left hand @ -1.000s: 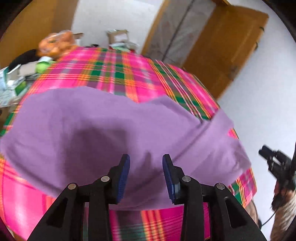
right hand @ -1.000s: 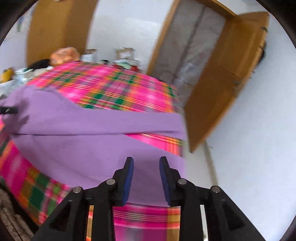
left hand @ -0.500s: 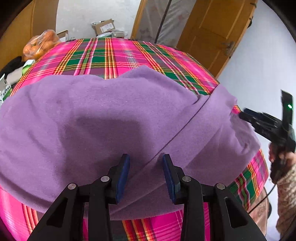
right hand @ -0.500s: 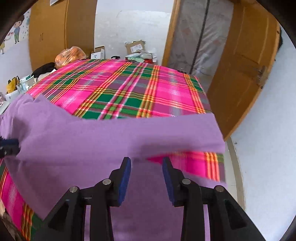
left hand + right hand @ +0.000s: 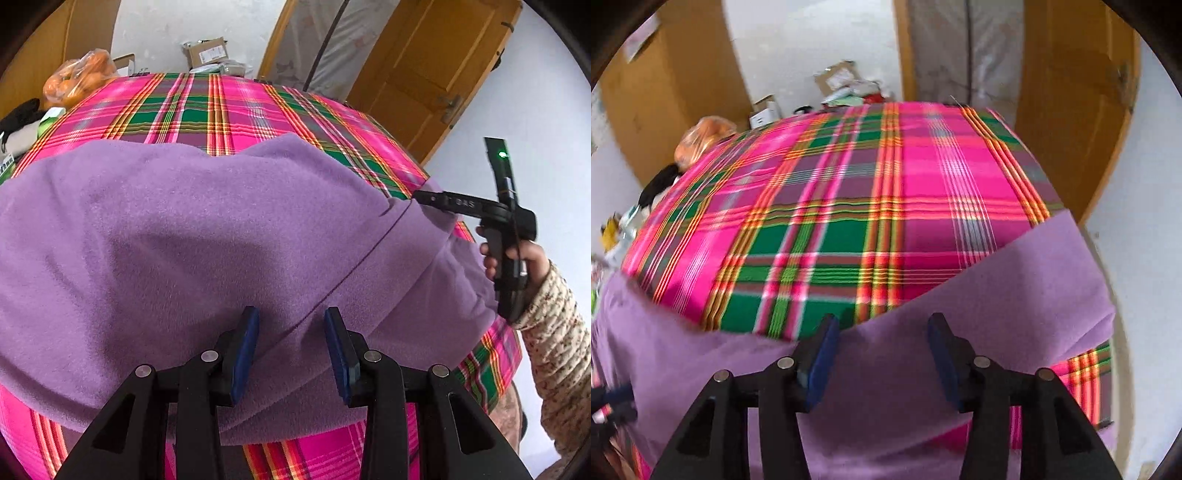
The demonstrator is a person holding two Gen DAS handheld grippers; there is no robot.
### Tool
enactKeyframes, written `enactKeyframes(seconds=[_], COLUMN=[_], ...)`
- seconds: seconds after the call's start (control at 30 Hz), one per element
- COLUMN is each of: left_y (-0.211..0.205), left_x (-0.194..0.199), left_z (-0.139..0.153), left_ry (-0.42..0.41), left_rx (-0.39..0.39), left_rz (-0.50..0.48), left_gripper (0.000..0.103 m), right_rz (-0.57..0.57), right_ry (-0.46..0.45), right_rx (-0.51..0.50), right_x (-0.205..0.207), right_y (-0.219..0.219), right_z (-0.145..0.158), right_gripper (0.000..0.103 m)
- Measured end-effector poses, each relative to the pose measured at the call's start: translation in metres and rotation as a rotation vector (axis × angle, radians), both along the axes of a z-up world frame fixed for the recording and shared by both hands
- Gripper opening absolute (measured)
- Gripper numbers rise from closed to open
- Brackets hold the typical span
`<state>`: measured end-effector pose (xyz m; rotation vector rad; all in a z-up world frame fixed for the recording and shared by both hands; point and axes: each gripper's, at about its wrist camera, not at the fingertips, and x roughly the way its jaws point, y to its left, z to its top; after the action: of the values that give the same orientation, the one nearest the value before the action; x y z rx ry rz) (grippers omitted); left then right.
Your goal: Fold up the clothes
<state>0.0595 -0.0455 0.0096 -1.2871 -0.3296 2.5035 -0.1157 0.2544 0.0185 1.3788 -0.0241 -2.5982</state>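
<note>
Spreading purple garment (image 5: 192, 236) flat on plaid bench (image 5: 221, 110): left gripper (image 5: 291, 349), right gripper (image 5: 882, 356), fingers apart, holding nothing; pinch edges evenly.

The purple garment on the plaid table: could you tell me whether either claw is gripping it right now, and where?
Neither. The left claw and right claw are both open above the purple garment, with nothing pinched between their pads.

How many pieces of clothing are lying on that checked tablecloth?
1: a single purple garment, spread across the near end of the tablecloth and hanging over its edge. Its folds could hide something underneath, but no other clothing shows in either view.
</note>
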Motion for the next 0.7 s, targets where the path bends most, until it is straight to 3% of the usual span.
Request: enactKeyframes(seconds=[0.2,0.27,0.33,0.4,0.43,0.57,0.7], left_y=[0.001,0.002,0.003,0.003,0.004,0.006,0.013], left_x=[-0.002,-0.002,-0.003,-0.004,-0.004,0.0,0.005], left_z=[-0.002,-0.002,-0.002,-0.002,-0.001,0.001,0.005], left_ry=[0.012,0.016,0.017,0.018,0.019,0.027,0.051], left_rx=[0.002,0.002,0.002,0.002,0.001,-0.018,-0.054], left_rz=[-0.009,-0.012,-0.013,-0.013,-0.015,-0.031,-0.062], left_gripper=[0.038,0.038,0.038,0.038,0.038,0.038,0.038], right_rz=[-0.024,-0.033,-0.031,-0.014,0.0,0.004,-0.03], right_ry=[0.006,0.011,0.014,0.013,0.012,0.032,0.076], right_rx=[0.052,0.098,0.126,0.139,0.152,0.181,0.138], right_x=[-0.001,0.001,0.002,0.004,0.005,0.012,0.023], right_y=[-0.007,-0.013,-0.017,-0.02,-0.023,-0.028,-0.017], right_z=[-0.003,-0.003,-0.003,-0.002,-0.001,0.001,0.01], right_gripper=[0.051,0.045,0.038,0.012,0.007,0.003,0.003])
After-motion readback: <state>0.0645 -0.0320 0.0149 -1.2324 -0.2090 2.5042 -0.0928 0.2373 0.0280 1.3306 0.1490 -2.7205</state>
